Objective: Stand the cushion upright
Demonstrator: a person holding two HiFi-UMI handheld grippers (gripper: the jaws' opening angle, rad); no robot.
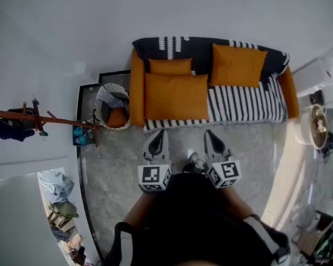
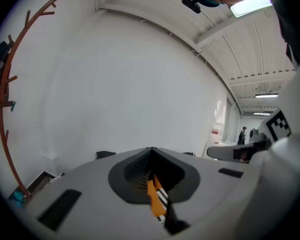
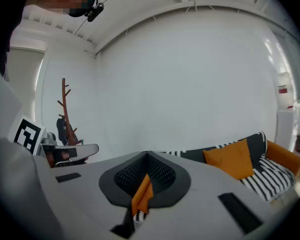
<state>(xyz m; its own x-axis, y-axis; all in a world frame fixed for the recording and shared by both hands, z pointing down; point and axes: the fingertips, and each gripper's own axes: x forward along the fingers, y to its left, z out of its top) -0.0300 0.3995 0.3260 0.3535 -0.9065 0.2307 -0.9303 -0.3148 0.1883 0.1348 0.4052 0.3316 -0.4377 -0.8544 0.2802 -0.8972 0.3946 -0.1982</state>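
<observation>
**While held low before the sofa, both grippers pressed together, empty**

Head view: left gripper (image 1: 160,133) and right gripper (image 1: 209,133) side by side over the grey floor (image 1: 116,165). Tips toward the sofa (image 1: 136,87), short of it, touching nothing. Marker cube at the rear of each, just ahead of the person's dark clothing (image 1: 194,215).

Left gripper view: jaws closed flush, nothing pinched, only a thin sliver of orange and stripes visible through the seam. Right gripper view: same, jaws together, nothing between them.

Task item: large orange cushion (image 1: 176,97) lying flat on the left seat of the sofa, well apart from both grippers. Striped throw (image 1: 244,103) under it, stripes showing along its front edge.

Behind it: small orange cushion (image 1: 170,66) upright against the dark backrest. To the right: second orange cushion (image 1: 237,65) leaning on the backrest above the striped throw, also visible at the right edge of the right gripper view.

Left of the sofa: basket (image 1: 113,86) just beside the armrest, cloth and something orange inside. Far left: brown coat rack (image 1: 44,119) with a dark garment hanging. Plain white wall (image 1: 211,10) behind everything.
</observation>
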